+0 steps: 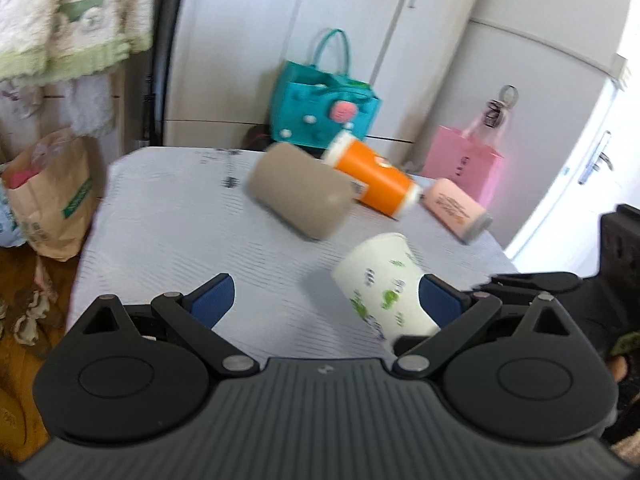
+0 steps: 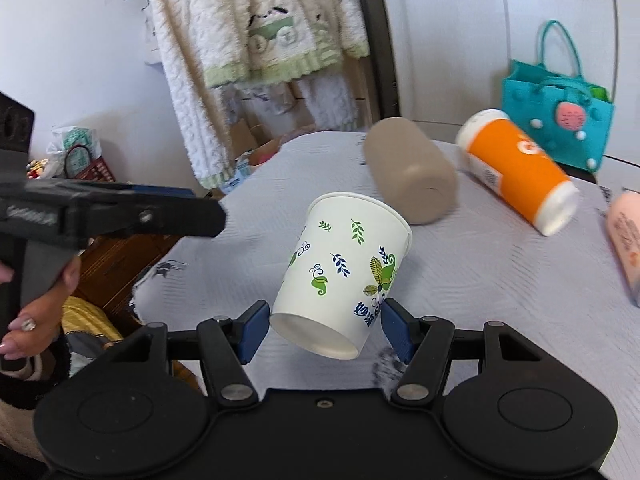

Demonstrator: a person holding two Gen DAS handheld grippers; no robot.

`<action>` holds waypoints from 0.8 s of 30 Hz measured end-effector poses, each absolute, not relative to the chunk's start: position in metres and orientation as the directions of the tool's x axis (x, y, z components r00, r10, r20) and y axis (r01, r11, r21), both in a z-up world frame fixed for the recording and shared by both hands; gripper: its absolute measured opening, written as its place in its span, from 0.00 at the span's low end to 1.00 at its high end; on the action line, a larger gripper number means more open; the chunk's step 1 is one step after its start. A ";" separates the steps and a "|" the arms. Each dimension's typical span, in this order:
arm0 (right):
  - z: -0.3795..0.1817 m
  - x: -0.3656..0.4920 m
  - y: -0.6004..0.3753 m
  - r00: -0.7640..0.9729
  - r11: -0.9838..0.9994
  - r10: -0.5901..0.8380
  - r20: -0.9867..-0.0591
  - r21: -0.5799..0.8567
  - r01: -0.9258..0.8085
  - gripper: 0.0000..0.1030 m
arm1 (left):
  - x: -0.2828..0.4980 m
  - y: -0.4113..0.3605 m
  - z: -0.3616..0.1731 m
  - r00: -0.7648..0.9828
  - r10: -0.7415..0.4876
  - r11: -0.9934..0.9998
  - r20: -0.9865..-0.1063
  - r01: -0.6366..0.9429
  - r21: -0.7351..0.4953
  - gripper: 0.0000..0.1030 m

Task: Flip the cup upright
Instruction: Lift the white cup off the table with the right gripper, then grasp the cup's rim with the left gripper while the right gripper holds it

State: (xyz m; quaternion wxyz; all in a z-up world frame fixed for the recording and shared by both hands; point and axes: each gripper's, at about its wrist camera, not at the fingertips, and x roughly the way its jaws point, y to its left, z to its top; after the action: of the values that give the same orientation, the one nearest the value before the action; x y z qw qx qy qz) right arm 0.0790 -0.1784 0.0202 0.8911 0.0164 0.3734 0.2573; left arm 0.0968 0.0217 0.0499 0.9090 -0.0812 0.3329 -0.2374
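A white paper cup [image 2: 344,272] with green and blue leaf prints is held near its base between the blue pads of my right gripper [image 2: 320,330], lifted off the table and tilted, its rim pointing up and away. The same cup [image 1: 380,284] shows in the left wrist view beside my left gripper's right pad [image 1: 438,300]. My left gripper [image 1: 326,300] is open and holds nothing; it also shows from the side in the right wrist view [image 2: 160,212], left of the cup.
On the pale striped tablecloth [image 2: 500,280] lie a tan cup [image 2: 412,172], an orange cup [image 2: 516,168] and a pink cup [image 2: 626,240], all on their sides. A teal bag [image 2: 560,116] and a pink bag [image 1: 464,160] stand behind. Clothes [image 2: 260,40] hang at the back left.
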 end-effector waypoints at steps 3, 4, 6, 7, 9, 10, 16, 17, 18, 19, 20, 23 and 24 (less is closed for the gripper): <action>0.018 0.075 -0.190 0.601 0.873 0.463 -0.651 0.220 -0.435 0.65 | 0.092 0.002 0.050 0.633 -0.521 0.852 -0.572 0.420 -0.312 0.97; 0.017 0.074 -0.193 0.606 0.876 0.458 -0.651 0.216 -0.430 0.65 | 0.091 -0.004 0.050 0.624 -0.529 0.847 -0.575 0.429 -0.313 0.97; 0.015 0.072 -0.199 0.613 0.882 0.448 -0.651 0.209 -0.422 0.65 | 0.091 -0.016 0.048 0.608 -0.538 0.840 -0.584 0.445 -0.310 0.97; 0.013 0.071 -0.203 0.616 0.885 0.442 -0.651 0.205 -0.419 0.65 | 0.091 -0.021 0.047 0.603 -0.539 0.839 -0.587 0.448 -0.310 0.97; 0.010 0.072 -0.209 0.619 0.891 0.430 -0.657 0.198 -0.408 0.65 | 0.092 -0.032 0.044 0.591 -0.542 0.836 -0.598 0.454 -0.309 0.97; 0.007 0.072 -0.213 0.618 0.893 0.426 -0.660 0.198 -0.404 0.65 | 0.092 -0.037 0.042 0.586 -0.542 0.835 -0.603 0.454 -0.310 0.97; -0.008 0.079 -0.227 0.582 0.889 0.442 -0.683 0.245 -0.388 0.65 | 0.105 -0.054 0.023 0.535 -0.557 0.826 -0.635 0.438 -0.355 0.97; -0.010 0.080 -0.229 0.578 0.888 0.444 -0.684 0.250 -0.387 0.65 | 0.109 -0.056 0.020 0.523 -0.563 0.823 -0.641 0.432 -0.370 0.97; -0.011 0.081 -0.231 0.574 0.886 0.449 -0.684 0.257 -0.387 0.65 | 0.112 -0.057 0.017 0.512 -0.568 0.820 -0.644 0.423 -0.387 0.97; -0.013 0.083 -0.233 0.566 0.882 0.457 -0.686 0.268 -0.387 0.65 | 0.115 -0.057 0.014 0.503 -0.573 0.817 -0.648 0.415 -0.400 0.97; -0.014 0.084 -0.234 0.558 0.879 0.464 -0.688 0.279 -0.388 0.65 | 0.119 -0.059 0.012 0.493 -0.577 0.814 -0.651 0.411 -0.410 0.97; -0.017 0.088 -0.239 0.533 0.865 0.490 -0.689 0.313 -0.391 0.66 | 0.129 -0.065 0.004 0.468 -0.588 0.807 -0.660 0.401 -0.434 0.95; -0.018 0.088 -0.241 0.526 0.860 0.500 -0.688 0.323 -0.395 0.67 | 0.131 -0.067 0.002 0.465 -0.587 0.807 -0.663 0.398 -0.436 0.94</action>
State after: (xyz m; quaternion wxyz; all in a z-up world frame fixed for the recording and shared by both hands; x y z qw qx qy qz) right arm 0.0879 -0.2410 -0.0179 0.8712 0.0636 0.4136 0.2569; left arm 0.1315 -0.0669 0.0018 0.8486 -0.1104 0.4283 -0.2903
